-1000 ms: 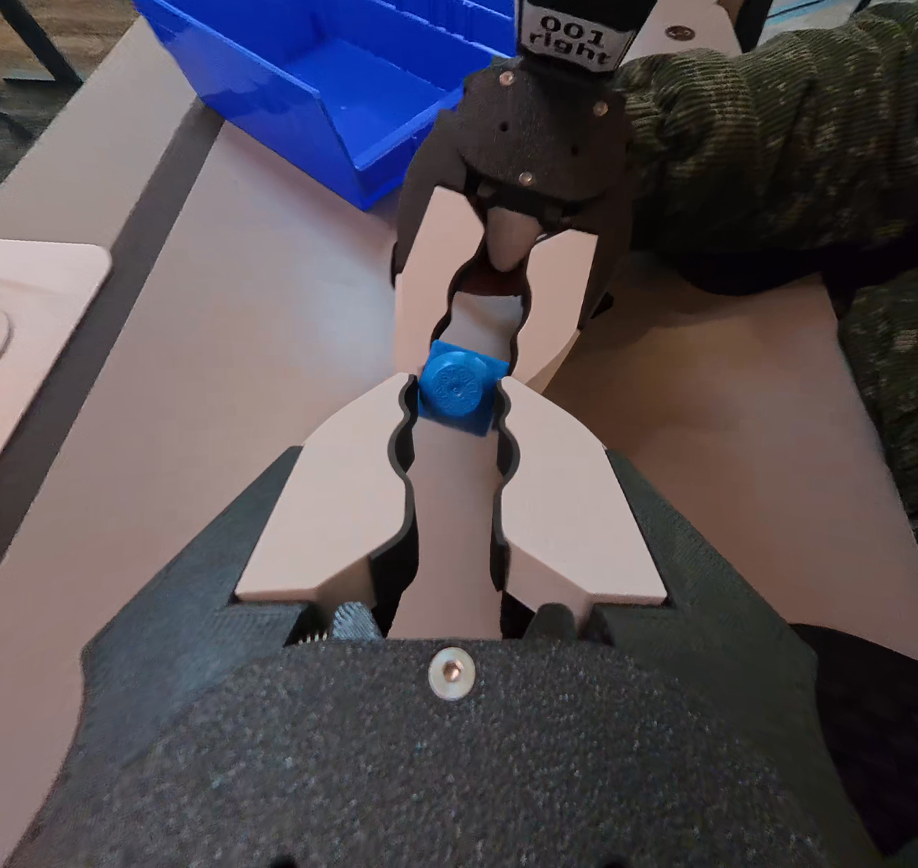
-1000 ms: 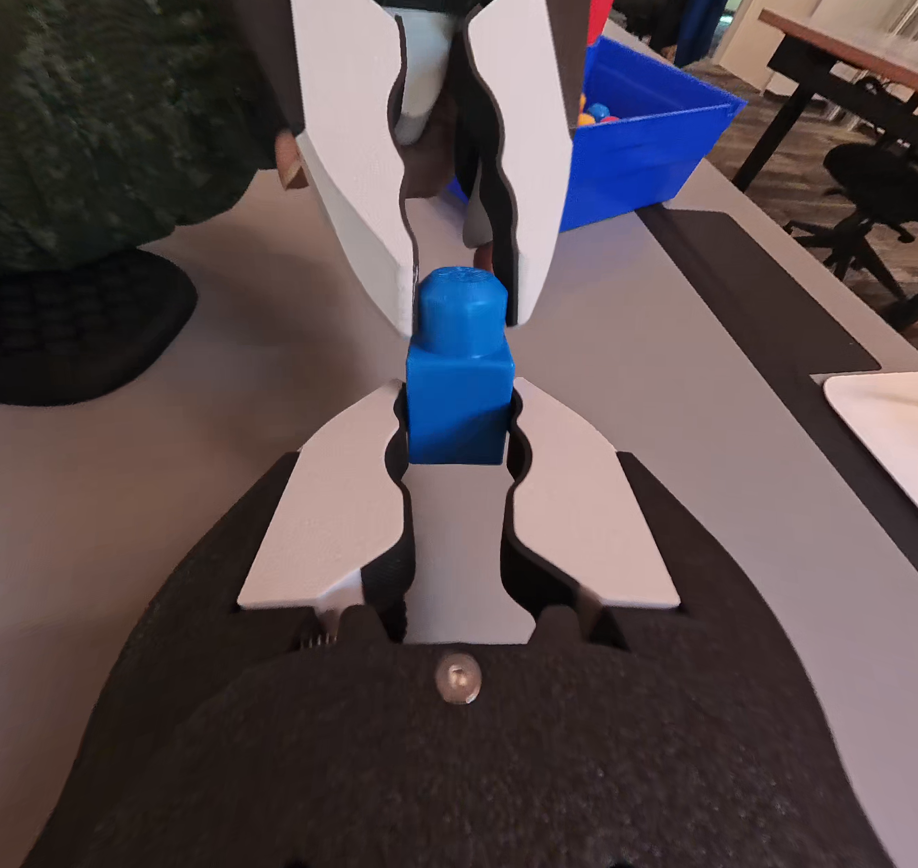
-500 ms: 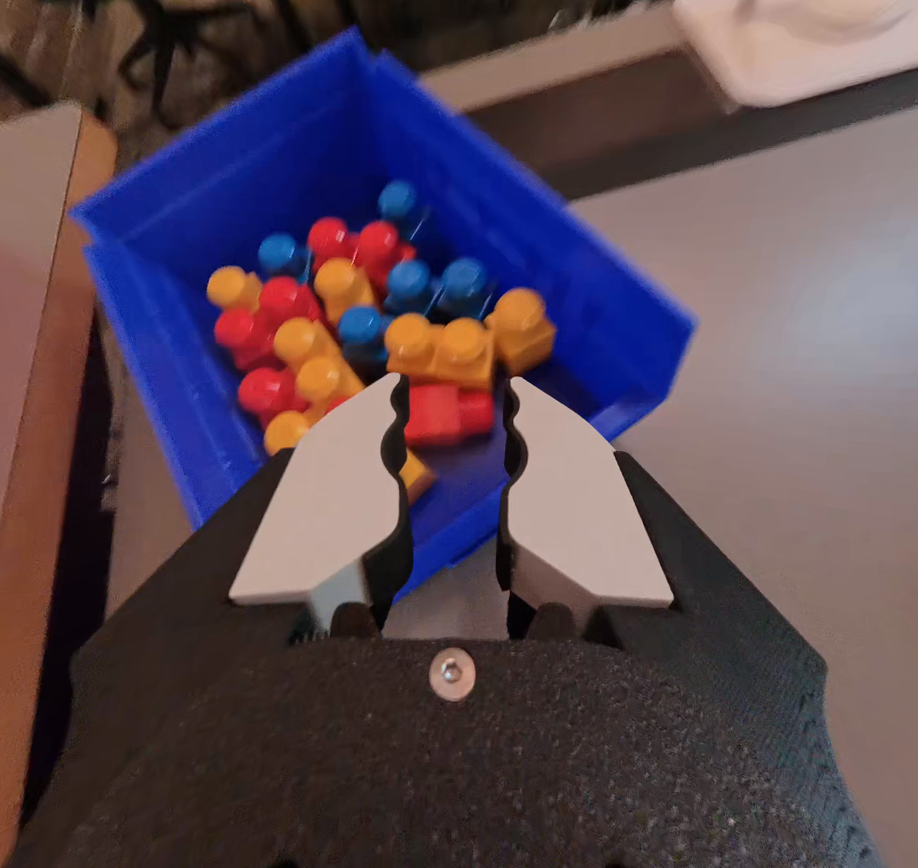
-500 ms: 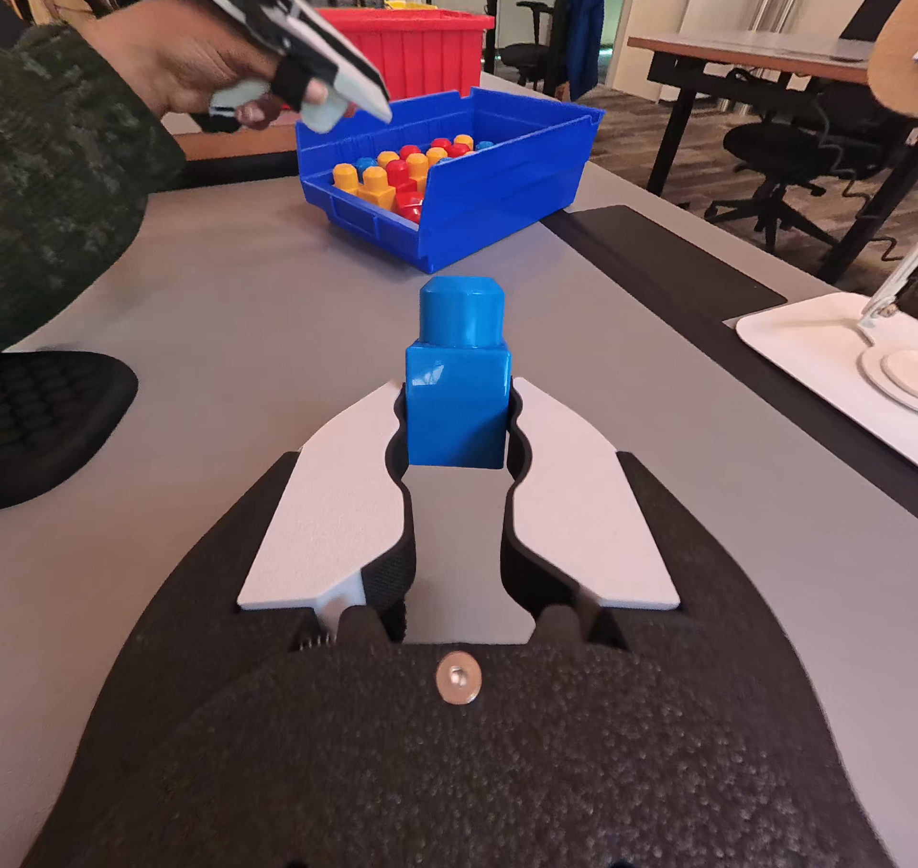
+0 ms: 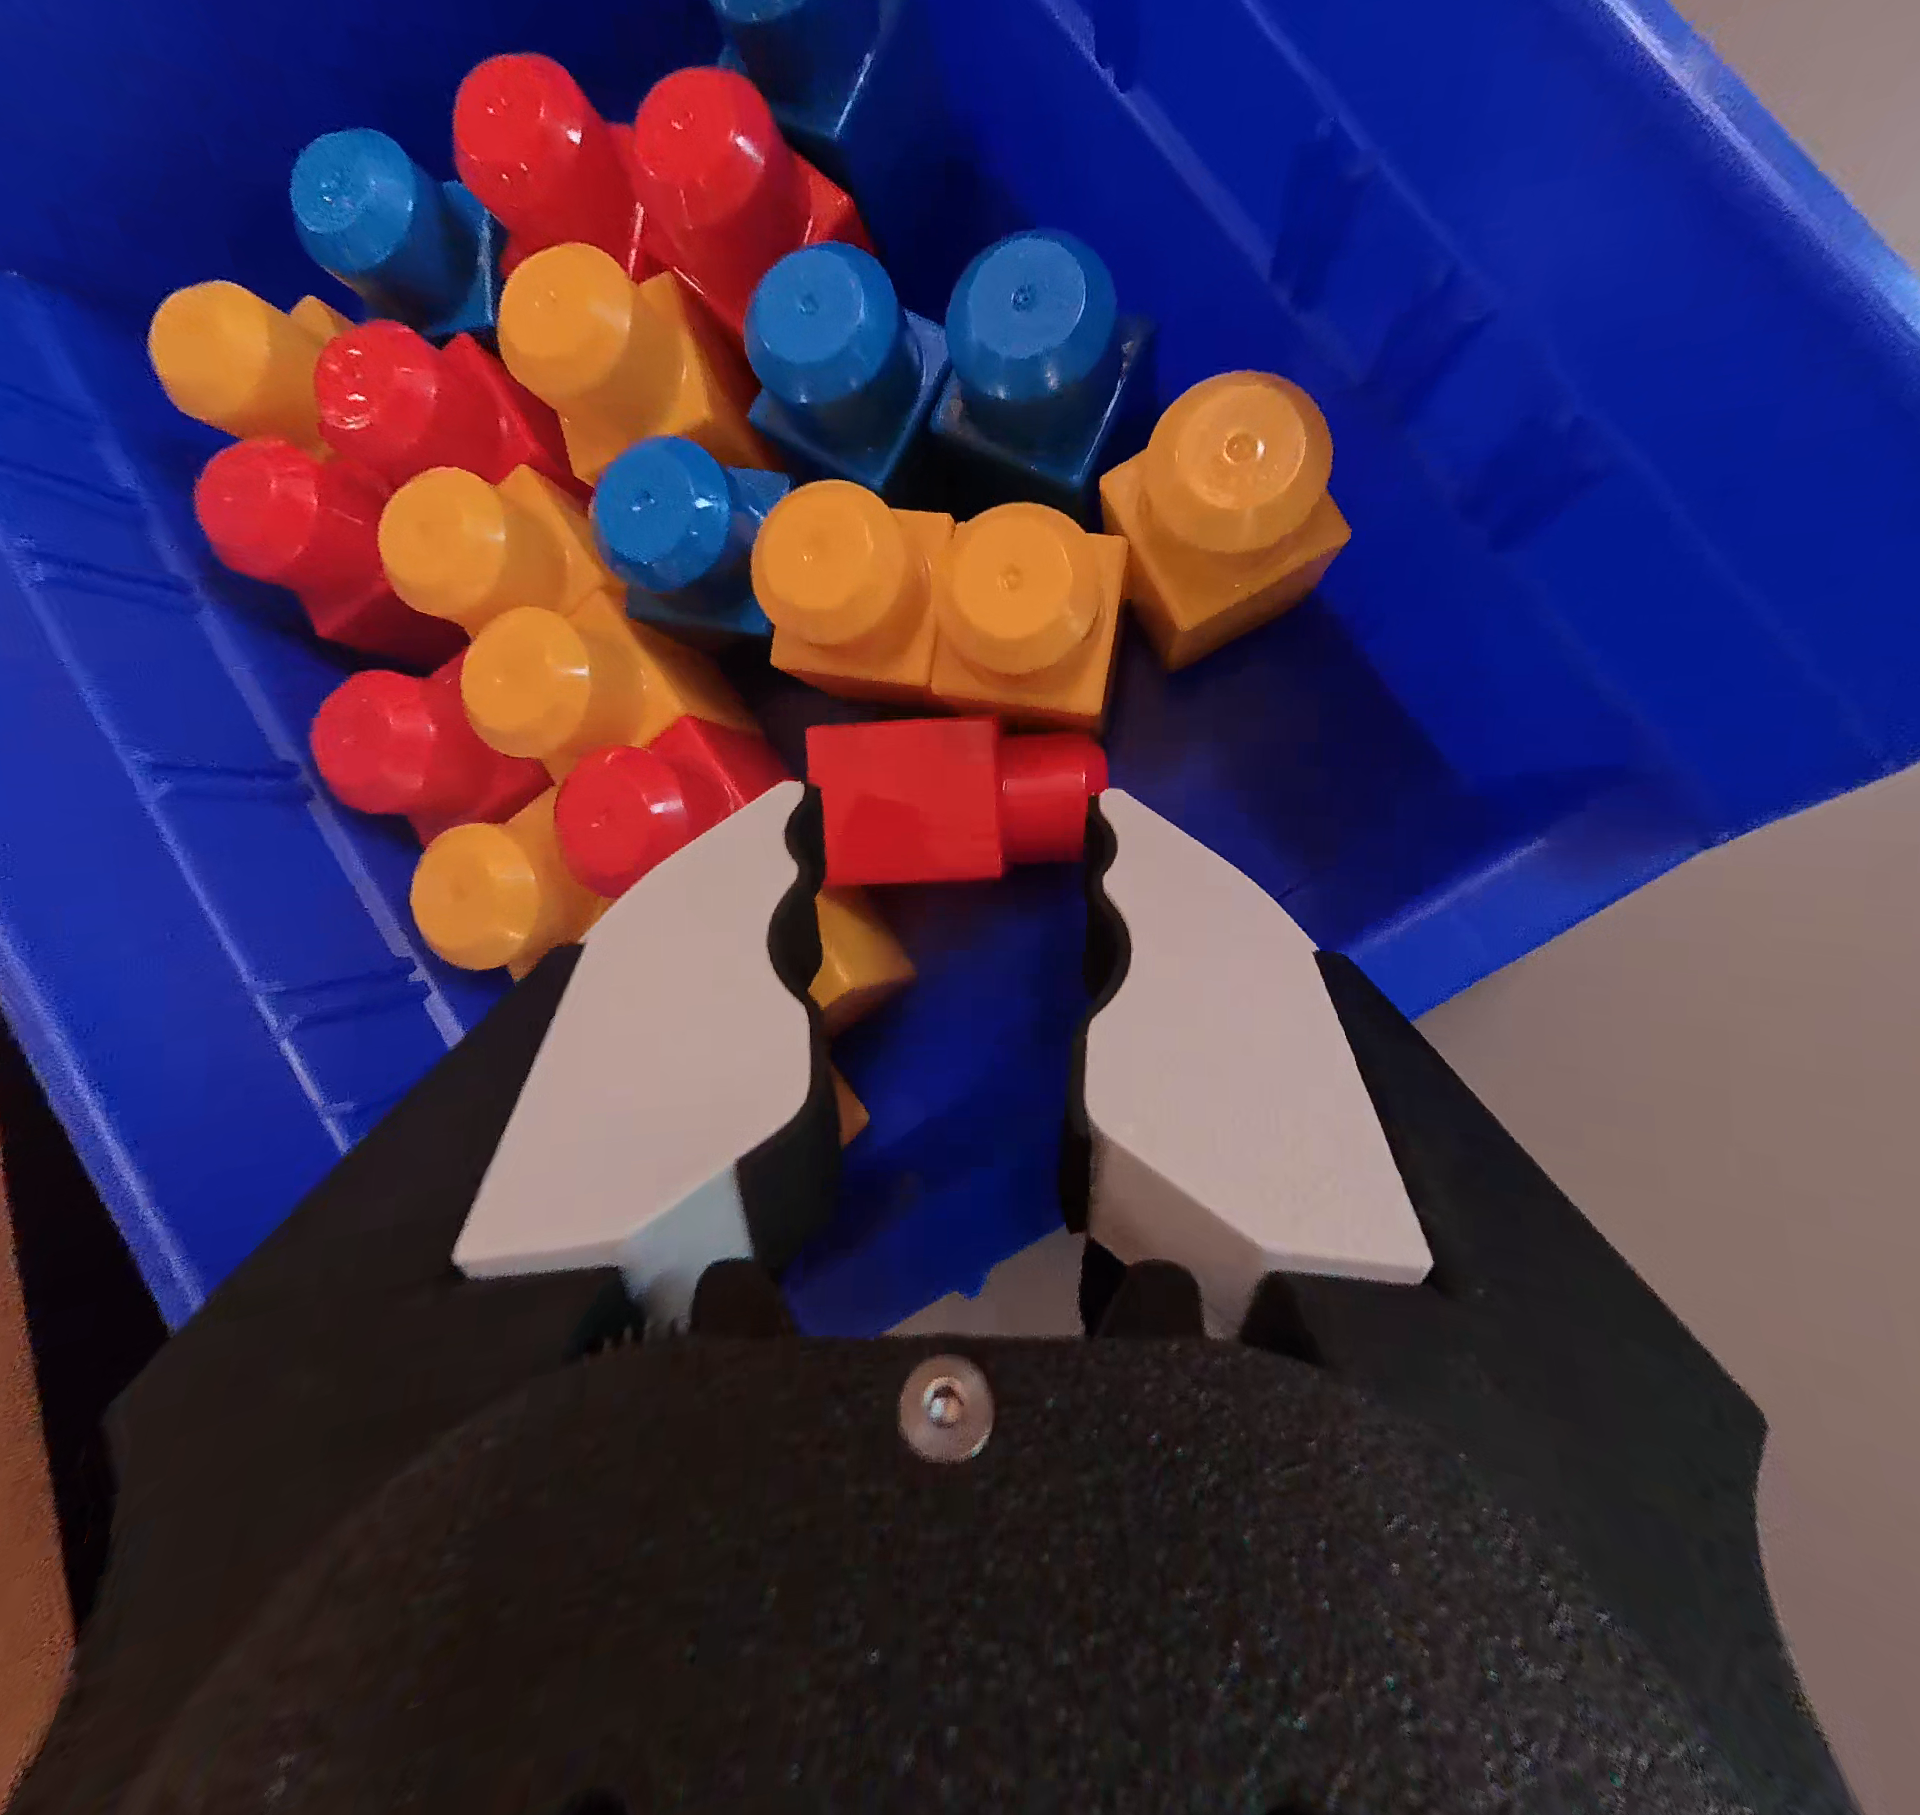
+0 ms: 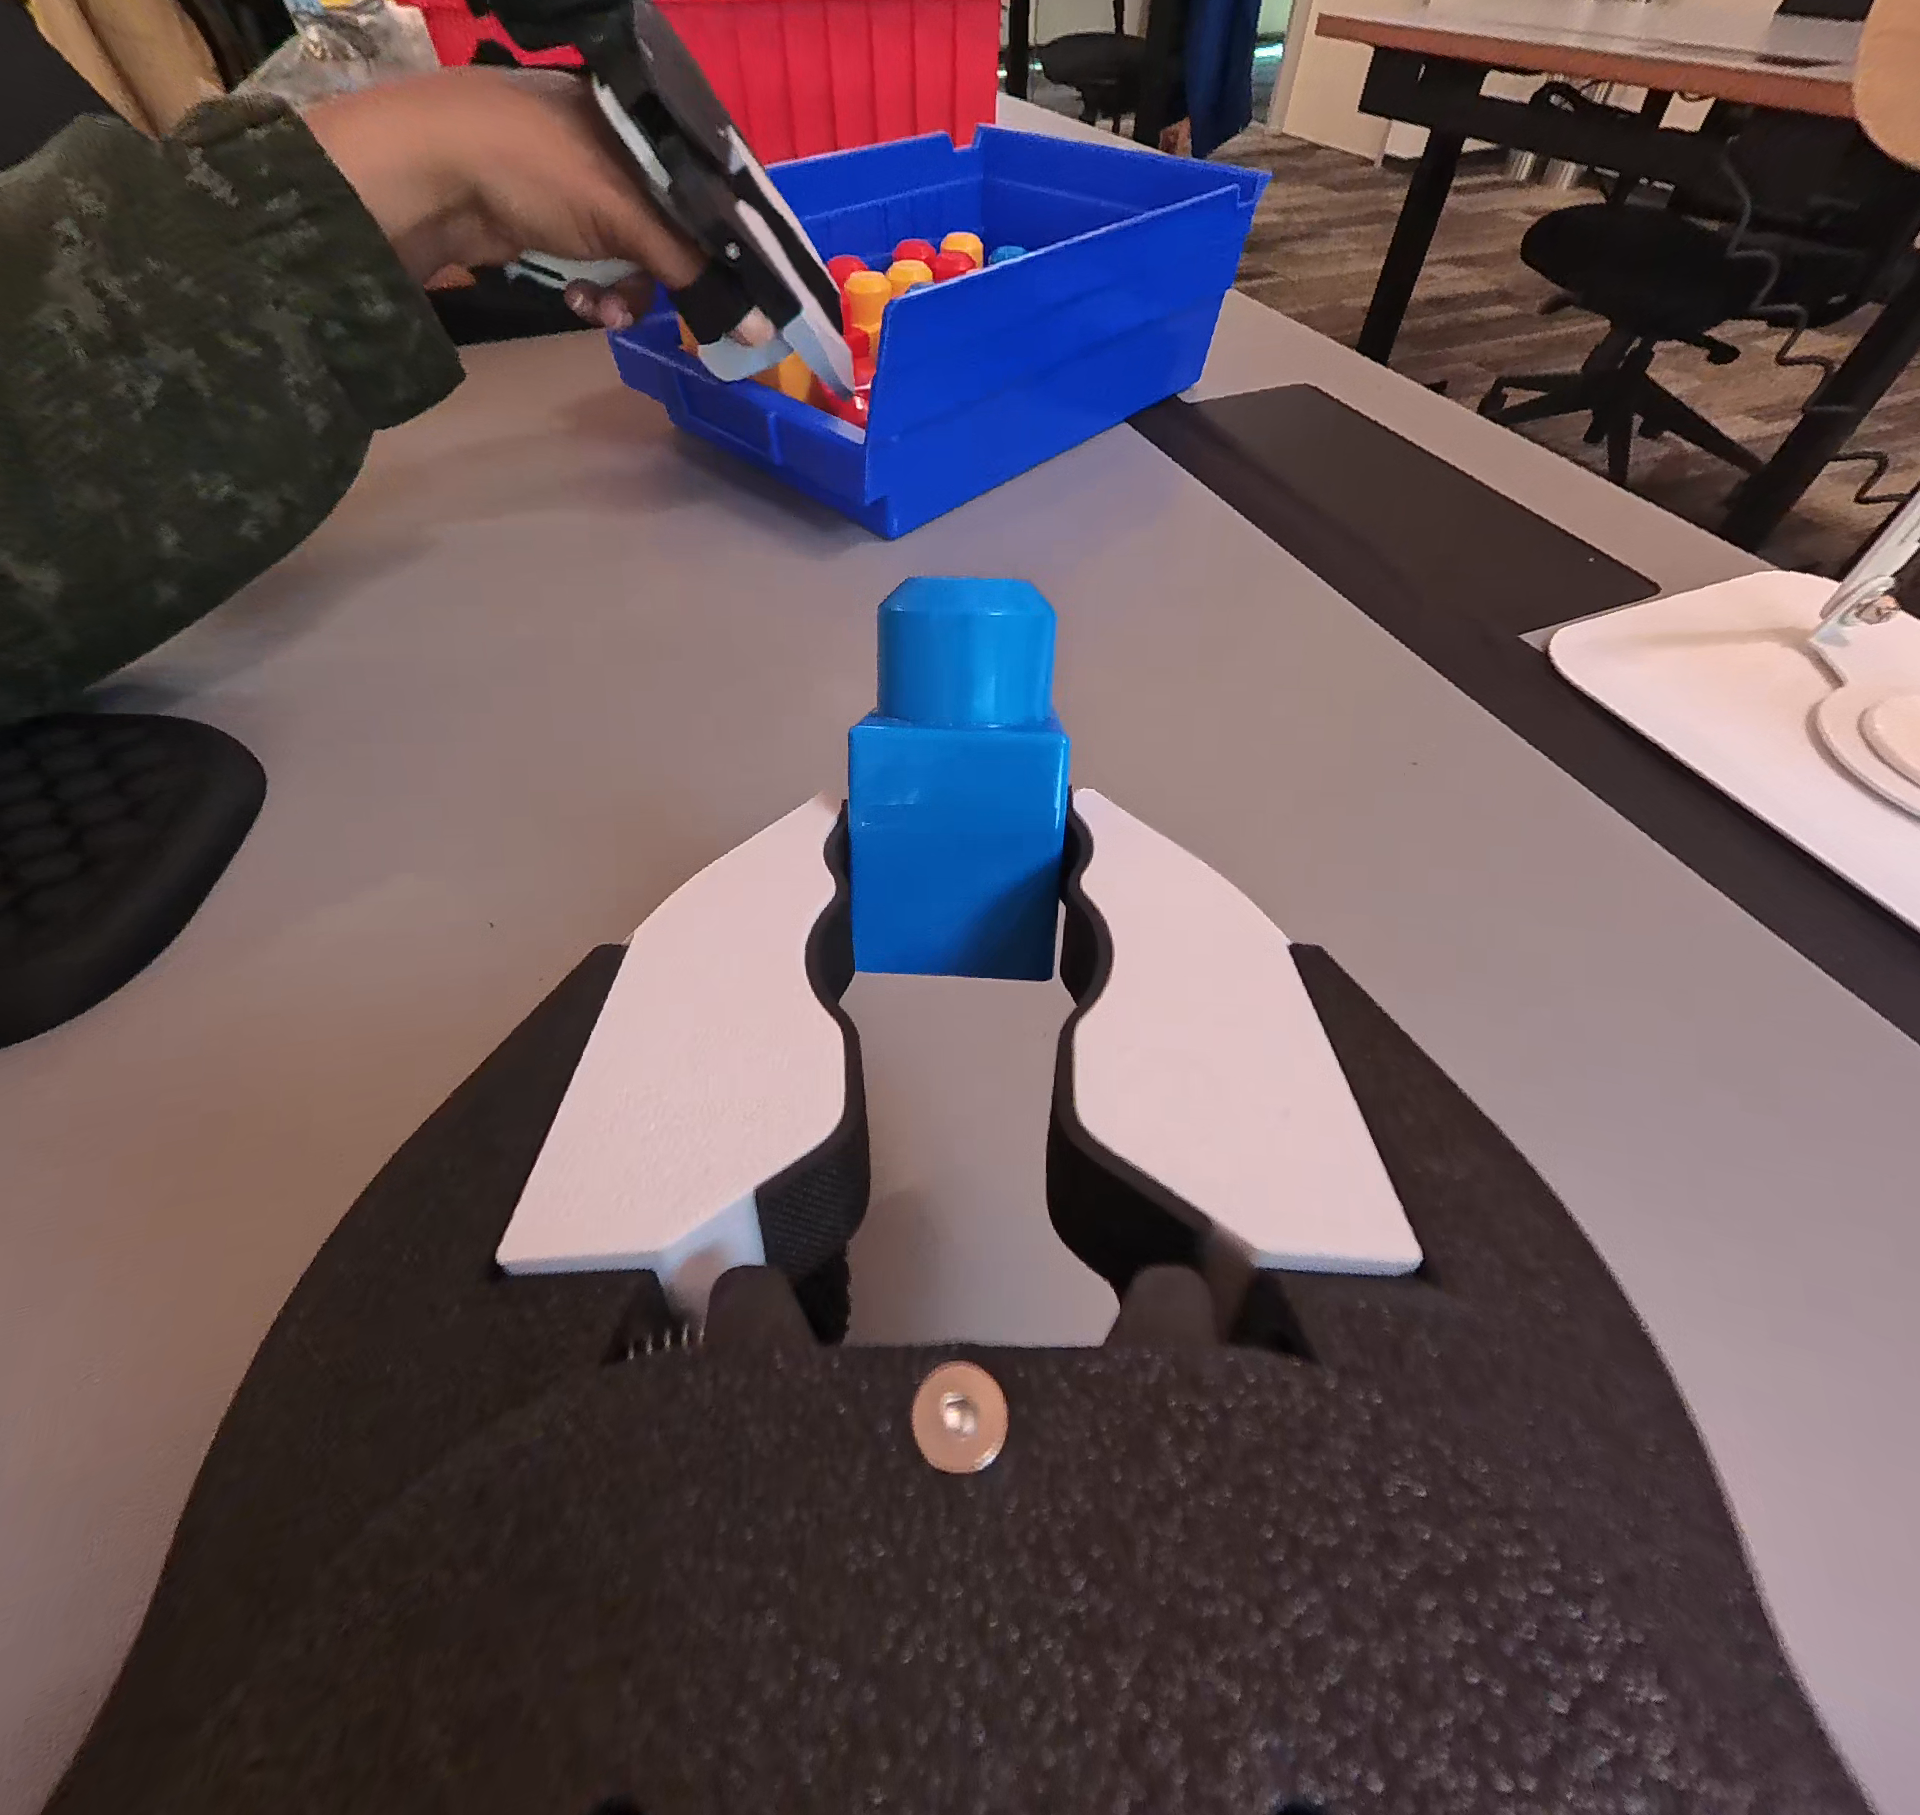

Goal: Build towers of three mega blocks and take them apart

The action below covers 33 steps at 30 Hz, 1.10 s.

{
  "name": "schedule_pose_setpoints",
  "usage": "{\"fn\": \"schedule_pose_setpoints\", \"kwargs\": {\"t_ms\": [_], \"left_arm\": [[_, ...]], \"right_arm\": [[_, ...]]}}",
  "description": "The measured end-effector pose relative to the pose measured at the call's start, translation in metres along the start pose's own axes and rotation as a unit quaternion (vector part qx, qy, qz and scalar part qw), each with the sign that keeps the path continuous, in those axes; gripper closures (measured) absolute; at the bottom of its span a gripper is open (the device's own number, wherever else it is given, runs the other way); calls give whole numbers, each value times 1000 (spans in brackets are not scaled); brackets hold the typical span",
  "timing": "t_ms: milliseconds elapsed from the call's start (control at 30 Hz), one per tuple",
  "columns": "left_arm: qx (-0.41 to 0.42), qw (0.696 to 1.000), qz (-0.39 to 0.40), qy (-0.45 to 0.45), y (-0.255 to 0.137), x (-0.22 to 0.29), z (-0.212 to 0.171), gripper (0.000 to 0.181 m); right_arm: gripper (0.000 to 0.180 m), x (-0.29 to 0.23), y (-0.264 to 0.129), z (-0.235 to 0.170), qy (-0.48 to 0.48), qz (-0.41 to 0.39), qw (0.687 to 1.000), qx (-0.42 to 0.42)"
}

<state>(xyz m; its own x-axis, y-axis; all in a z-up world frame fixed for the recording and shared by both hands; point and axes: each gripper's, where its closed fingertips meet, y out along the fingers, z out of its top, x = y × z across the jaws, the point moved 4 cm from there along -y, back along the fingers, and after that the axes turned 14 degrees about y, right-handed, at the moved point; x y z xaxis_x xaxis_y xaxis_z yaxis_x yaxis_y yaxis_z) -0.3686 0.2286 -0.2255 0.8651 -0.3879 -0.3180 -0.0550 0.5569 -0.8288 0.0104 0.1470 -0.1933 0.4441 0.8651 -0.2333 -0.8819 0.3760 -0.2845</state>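
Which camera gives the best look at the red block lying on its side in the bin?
The left wrist view: the red block lies large and sharp just ahead of the open left gripper. In the right wrist view it is only a red sliver, mostly hidden by that gripper and the bin wall.

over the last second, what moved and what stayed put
The left gripper let go of the blue block's stud, swung over to the blue bin and came down, its jaws now open on either side of a red block lying on its side. The right gripper stayed shut on the blue block, upright above the table.
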Motion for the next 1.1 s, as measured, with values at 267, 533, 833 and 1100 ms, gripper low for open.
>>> {"fn": "schedule_pose_setpoints", "kwargs": {"t_ms": [267,533,833,1100], "left_arm": [[-89,991,-95,17,11,-2,1,117],[-136,984,-85,76,14,-5,4,126],[-82,990,-63,94,8,-9,3,178],[-165,944,-12,284,17,-11,-4,129]], "right_arm": [[143,6,3,-8,21,7,1000,-20],[143,5,3,-8,20,5,1000,-23],[143,3,-2,-2,19,2,1000,-11],[143,5,2,-7,22,1,999,-23]]}}
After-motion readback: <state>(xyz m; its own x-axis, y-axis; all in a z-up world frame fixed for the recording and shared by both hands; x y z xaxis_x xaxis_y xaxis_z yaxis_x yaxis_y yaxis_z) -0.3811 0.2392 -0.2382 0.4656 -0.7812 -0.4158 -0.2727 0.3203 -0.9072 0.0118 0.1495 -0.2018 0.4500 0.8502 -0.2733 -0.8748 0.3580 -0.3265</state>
